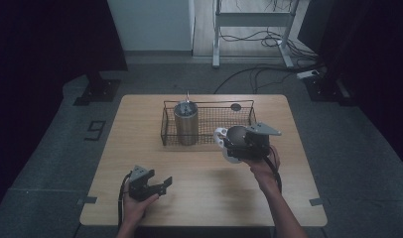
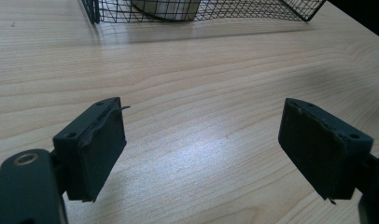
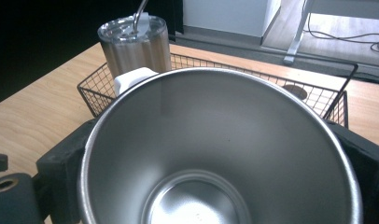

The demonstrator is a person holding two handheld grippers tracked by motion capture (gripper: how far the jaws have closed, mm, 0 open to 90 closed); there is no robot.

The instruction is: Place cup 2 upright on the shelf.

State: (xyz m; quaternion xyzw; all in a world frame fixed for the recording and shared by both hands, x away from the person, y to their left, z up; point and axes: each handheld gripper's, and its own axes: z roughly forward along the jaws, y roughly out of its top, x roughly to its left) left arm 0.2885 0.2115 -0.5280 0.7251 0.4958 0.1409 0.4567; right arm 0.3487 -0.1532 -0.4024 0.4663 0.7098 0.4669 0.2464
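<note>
Grey carpet is surrounding the wooden worktop (image 1: 155, 163), with dark curtains to either side and cables trailing across the floor beyond its far edge. We are seeing a wire basket (image 1: 239, 130) sitting along the far edge, near the middle, and a steel tumbler with a lid and straw (image 1: 185, 122) is standing upright in the basket's left end. Most of the worktop's near half is lying bare, leaving open room between the basket and the near edge.

We are holding the right gripper (image 1: 237, 144) raised above the worktop, just in front of the basket's right part, forearm reaching in from the near edge. Its jaws are pressing on the outside of a steel cup (image 3: 215, 154), one against each side, so the cup is being held with its open mouth facing the gripper's camera. A white piece (image 1: 220, 137) is showing at the cup's left side, toward the basket; what it is we cannot tell.

We are resting the left gripper (image 1: 152, 184) low by the near left corner, pointing toward the middle of the worktop. Its jaws are standing wide apart with nothing between them but bare wood.
</note>
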